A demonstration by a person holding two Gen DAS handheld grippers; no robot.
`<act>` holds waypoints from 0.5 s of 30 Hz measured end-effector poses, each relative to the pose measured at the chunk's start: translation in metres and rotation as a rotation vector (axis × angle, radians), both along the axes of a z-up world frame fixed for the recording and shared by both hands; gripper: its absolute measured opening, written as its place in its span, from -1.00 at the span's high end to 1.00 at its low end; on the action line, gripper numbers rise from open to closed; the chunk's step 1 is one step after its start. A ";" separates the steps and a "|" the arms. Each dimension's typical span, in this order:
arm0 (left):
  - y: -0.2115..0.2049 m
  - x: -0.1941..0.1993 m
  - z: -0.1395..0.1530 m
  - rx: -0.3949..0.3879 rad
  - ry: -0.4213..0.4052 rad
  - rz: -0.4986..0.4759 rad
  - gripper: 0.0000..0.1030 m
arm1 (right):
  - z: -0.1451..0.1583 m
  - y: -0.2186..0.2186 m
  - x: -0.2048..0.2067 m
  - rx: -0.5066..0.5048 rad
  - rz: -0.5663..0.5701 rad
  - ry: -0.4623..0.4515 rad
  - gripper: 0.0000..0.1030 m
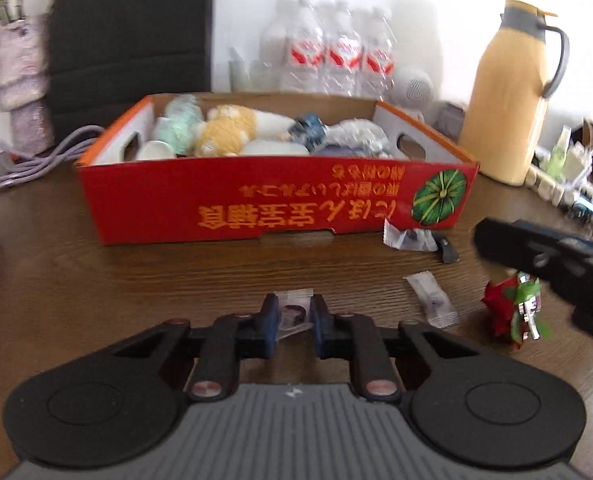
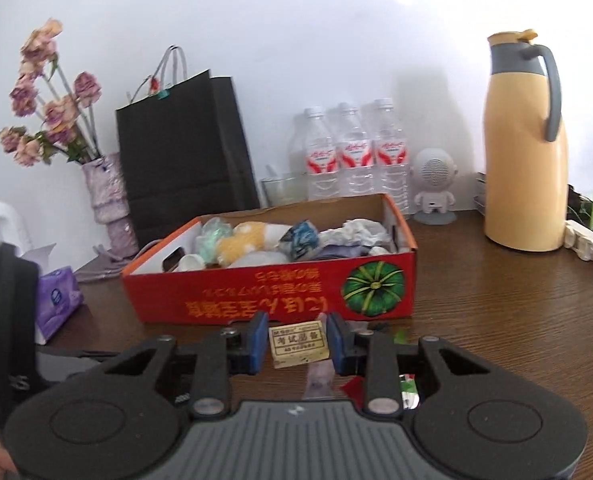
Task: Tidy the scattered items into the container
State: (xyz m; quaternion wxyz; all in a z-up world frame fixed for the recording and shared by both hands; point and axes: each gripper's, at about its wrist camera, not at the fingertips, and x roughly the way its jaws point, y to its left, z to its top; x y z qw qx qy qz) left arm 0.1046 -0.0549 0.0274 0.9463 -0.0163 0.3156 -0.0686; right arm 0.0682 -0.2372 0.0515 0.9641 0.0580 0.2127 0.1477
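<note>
My left gripper (image 1: 292,314) is clenched on a small clear packet (image 1: 295,312), low over the table (image 1: 136,280), near side of the red box (image 1: 256,200). Packet looks light, crinkly, slippery; I'd pinch mid-body.

Right gripper (image 2: 296,346): jaws apart, straddling a small tan card box (image 2: 298,343) by the box's near wall; contact unclear. Stiff, light; take by flat sides. Print reads 考试必备. Red box lettering upside down, pumpkin picture. More packets (image 1: 430,304) loose.
</note>
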 end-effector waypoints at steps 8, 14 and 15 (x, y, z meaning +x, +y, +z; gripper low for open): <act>0.057 -0.085 0.013 -0.013 -0.027 0.157 0.66 | -0.016 0.049 -0.029 -0.203 0.229 0.088 0.41; 0.075 -0.149 0.008 0.019 -0.004 0.175 0.66 | -0.021 0.053 -0.088 -0.262 0.226 0.167 0.41; 0.077 -0.153 0.008 0.017 -0.006 0.164 0.66 | -0.023 0.053 -0.096 -0.273 0.213 0.180 0.40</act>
